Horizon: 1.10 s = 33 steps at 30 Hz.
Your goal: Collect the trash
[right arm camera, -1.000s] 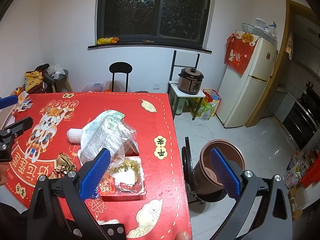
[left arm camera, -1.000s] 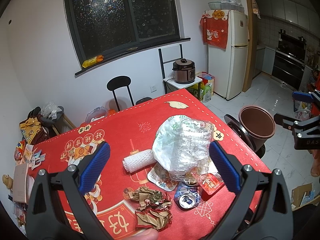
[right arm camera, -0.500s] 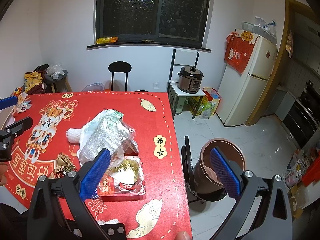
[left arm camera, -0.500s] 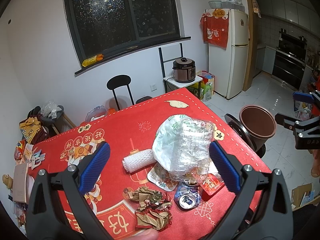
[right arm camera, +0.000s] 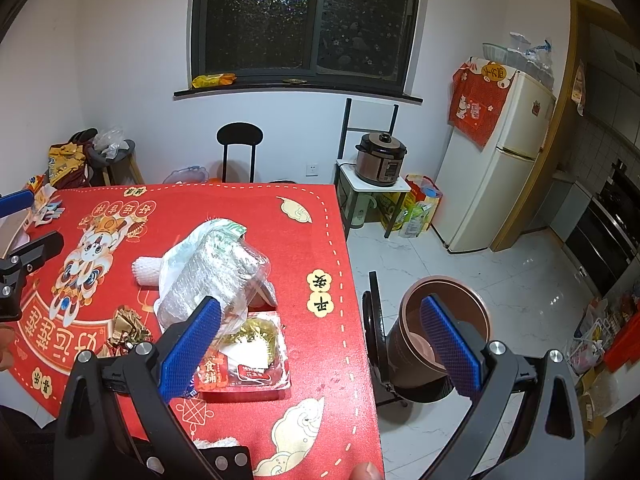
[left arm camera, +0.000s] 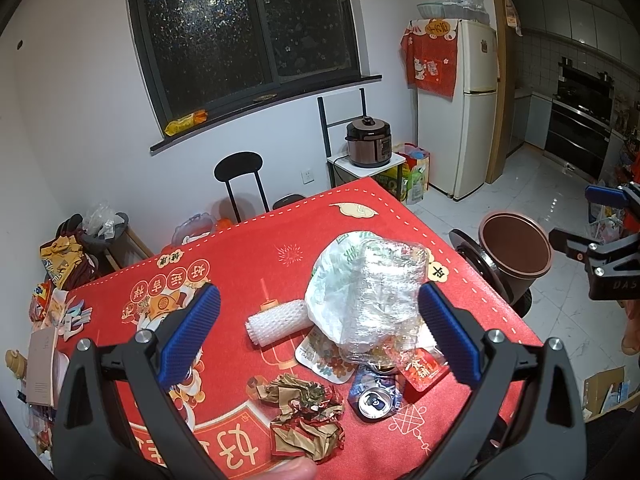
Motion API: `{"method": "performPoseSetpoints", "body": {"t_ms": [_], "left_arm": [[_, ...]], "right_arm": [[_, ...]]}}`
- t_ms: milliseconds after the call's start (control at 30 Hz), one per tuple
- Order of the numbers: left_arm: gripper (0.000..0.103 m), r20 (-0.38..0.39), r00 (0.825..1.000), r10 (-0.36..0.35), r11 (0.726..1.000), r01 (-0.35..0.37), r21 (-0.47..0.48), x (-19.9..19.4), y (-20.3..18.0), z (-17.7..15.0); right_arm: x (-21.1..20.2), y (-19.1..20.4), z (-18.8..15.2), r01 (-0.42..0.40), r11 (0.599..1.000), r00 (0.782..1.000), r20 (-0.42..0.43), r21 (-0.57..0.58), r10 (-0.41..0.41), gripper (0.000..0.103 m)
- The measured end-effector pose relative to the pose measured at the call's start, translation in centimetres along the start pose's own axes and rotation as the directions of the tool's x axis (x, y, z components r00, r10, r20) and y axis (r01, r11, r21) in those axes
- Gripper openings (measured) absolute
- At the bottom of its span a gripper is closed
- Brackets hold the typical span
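Nothing has moved: your left gripper (left arm camera: 318, 326) and right gripper (right arm camera: 320, 330) both hang released over one table (left arm camera: 288, 236) holding one plastic bag (left arm camera: 360, 296), one can (left arm camera: 374, 402), one wrapper wad (left arm camera: 306, 416); one bin (right arm camera: 434, 336) stands beside

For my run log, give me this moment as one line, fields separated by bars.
left gripper open, empty | right gripper open, empty | trash pile: crumpled plastic bag, foam sleeve, crushed can on table | brown bin beside table
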<state>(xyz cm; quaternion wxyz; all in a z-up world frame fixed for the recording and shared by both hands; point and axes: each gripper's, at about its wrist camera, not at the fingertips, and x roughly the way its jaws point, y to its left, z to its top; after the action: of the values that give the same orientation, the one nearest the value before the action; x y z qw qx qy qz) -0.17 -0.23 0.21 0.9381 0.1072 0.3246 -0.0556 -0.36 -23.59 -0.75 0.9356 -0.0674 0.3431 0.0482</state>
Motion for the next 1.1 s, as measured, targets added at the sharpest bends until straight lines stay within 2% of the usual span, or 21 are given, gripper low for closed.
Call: {"method": "performPoseSetpoints", "body": {"t_ms": [433,633,800,933,1100], "left_arm": [[0.098,-0.003,1.000,-0.013,1.000,0.013,-0.026,-0.3,0.4,0.4],[0.098,-0.018,0.998,-0.066,0.994,0.065,-0.083,0.0,1.5,-0.1],[0.098,-0.017,0.995,-0.097,0.988,0.094,-0.125,0.8,2.7,-1.7],[0.098,-0.026,0.998,-0.062,0.976,0.055,-0.211,1.7,5.2,-3.9],[0.098,-0.101,0.995,0.005,0.943,-0.038,-0.329,3.0,9.2,-7.4]], "right_arm": [[0.4,0.1,-0.3,-0.017,1.000,1.000,-0.015,0.009,0.017,0.098],[1.4,0.3,-0.4,-0.071,0.997,0.997,-0.037,0.033,0.072,0.098],[3.7,1.4,-0.7,-0.162,0.986,0.984,-0.064,0.043,0.164,0.098],[5.9,3.3,-1.0,-0.249,0.967,0.965,-0.067,0.048,0.252,0.098],[7.5,5.9,-1.5,-0.346,0.937,0.938,-0.004,0.050,0.347,0.098]]}}
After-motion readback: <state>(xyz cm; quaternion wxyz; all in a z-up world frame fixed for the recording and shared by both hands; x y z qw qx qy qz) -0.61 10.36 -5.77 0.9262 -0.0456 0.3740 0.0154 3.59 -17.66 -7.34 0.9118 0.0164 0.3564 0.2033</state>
